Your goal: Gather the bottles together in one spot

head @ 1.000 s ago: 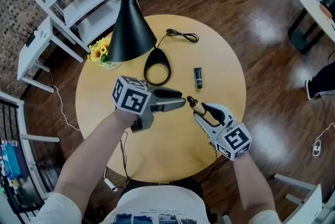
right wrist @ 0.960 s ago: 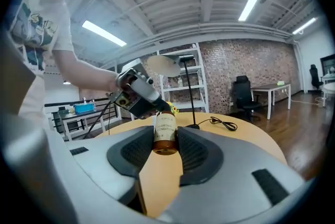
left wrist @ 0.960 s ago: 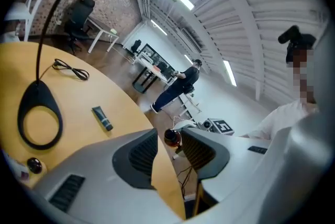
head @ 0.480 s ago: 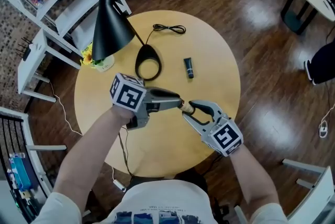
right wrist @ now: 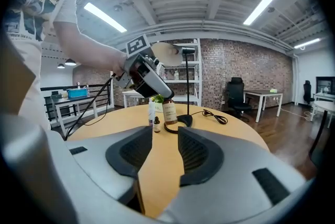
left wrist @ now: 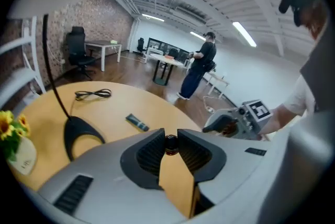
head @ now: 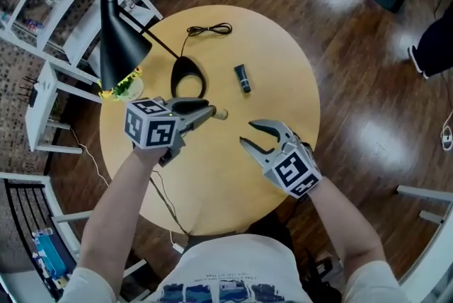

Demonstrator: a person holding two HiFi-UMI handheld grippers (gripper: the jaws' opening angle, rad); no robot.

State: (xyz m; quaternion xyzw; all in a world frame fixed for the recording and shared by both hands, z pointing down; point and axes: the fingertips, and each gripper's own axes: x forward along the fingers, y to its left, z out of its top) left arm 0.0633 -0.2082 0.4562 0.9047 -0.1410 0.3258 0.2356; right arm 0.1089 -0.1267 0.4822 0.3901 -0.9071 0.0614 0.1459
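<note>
— Where's the amber bottle (right wrist: 168, 110)?
— Its cap is pinched in the left gripper (head: 205, 112), whose jaws have just been closing narrow on it, at five o'clock of the lamp base (head: 185, 66). The jaws of the right gripper (head: 246, 133) have just been opening and hold nothing.
— Next?
— Probably lower it beside the dropper bottle (right wrist: 156, 124).

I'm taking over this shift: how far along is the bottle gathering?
Done: a white bottle and a small dropper bottle stand together by the lamp base. In hand: the left gripper, its jaws just closing, grips an amber bottle; the right gripper, just opening, is empty. Remaining: likely set it beside them, then fetch the dark tube lying apart.
</note>
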